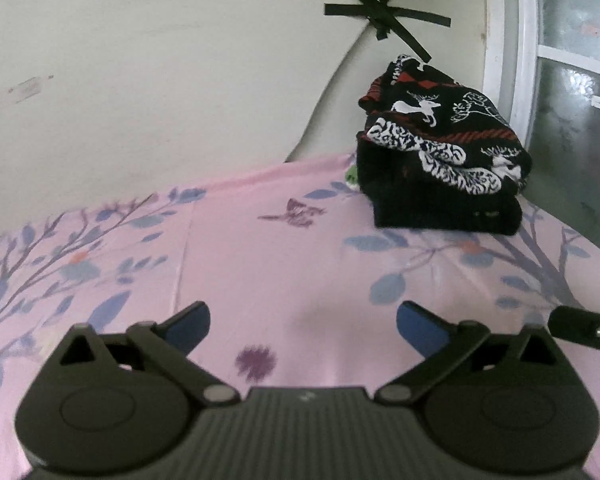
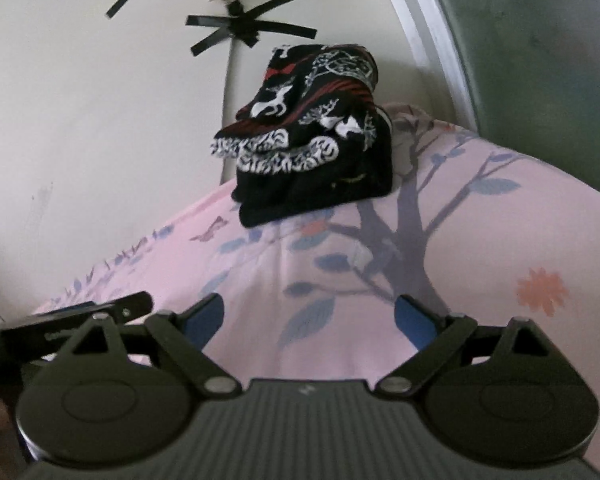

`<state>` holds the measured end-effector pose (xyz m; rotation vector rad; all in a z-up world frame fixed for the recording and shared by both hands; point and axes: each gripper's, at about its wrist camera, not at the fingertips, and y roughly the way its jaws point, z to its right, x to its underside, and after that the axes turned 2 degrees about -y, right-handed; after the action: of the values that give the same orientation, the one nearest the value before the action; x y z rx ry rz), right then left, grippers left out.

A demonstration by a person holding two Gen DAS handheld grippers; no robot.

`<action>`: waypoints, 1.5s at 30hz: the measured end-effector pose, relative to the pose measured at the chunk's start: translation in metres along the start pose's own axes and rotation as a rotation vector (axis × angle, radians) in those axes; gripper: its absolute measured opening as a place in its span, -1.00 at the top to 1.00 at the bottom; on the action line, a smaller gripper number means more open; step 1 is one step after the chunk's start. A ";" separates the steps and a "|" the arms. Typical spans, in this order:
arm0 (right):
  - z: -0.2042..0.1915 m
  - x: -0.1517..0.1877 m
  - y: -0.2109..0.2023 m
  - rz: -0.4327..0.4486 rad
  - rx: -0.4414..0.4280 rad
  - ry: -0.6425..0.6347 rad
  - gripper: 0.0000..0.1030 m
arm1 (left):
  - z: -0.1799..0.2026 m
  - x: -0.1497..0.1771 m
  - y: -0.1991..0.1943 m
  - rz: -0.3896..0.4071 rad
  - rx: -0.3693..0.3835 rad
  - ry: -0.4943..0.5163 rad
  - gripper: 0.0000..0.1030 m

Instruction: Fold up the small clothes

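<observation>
Left claw (image 1: 303, 322) spread wide w/ nothing between its blue pads, over the pink floral bedsheet (image 1: 236, 264). Right claw (image 2: 309, 316) likewise agape, empty, just beside the left. Farther back, folded black clothes stack (image 1: 440, 152) w/ white deer print sits on the sheet near the wall (image 1: 140, 80), taped cable (image 1: 384, 16) above.

Bedsheet (image 1: 300, 248): pink printed cloth, smooth, faint sheen.
Clothes (image 1: 440, 152): folded stack at sheet's far edge; black patterned cloth, soft, matt.
Left hand-held gripper (image 1: 303, 326): matt black plastic, ribbed body, metal pivot pins, blue pads (image 1: 420, 330).
Wall (image 1: 140, 80): matt paint, scuffed.
Tape (image 1: 384, 20): glossy black.
Window (image 1: 572, 80): textured glass.
</observation>
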<state>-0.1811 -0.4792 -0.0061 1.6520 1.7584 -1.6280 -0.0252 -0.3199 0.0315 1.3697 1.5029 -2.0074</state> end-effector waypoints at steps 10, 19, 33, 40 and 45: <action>-0.021 0.032 -0.025 0.018 0.041 -0.011 -0.74 | -0.005 0.034 -0.030 0.028 -0.002 0.031 -0.99; -0.040 0.043 -0.024 0.027 0.085 -0.086 -0.73 | -0.012 0.041 -0.040 0.061 -0.043 0.019 -0.99; -0.036 0.044 -0.028 0.066 0.102 -0.061 -0.73 | -0.019 0.041 -0.041 0.068 -0.030 -0.056 -1.00; -0.036 0.044 -0.028 0.065 0.104 -0.059 -0.73 | -0.021 0.042 -0.041 0.069 -0.023 -0.066 -1.00; -0.035 0.043 -0.028 0.059 0.102 -0.051 -0.73 | -0.021 0.042 -0.041 0.066 -0.024 -0.069 -1.00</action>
<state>-0.2011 -0.4204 -0.0114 1.6741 1.6119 -1.7433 -0.0645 -0.2726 0.0214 1.3088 1.4291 -1.9694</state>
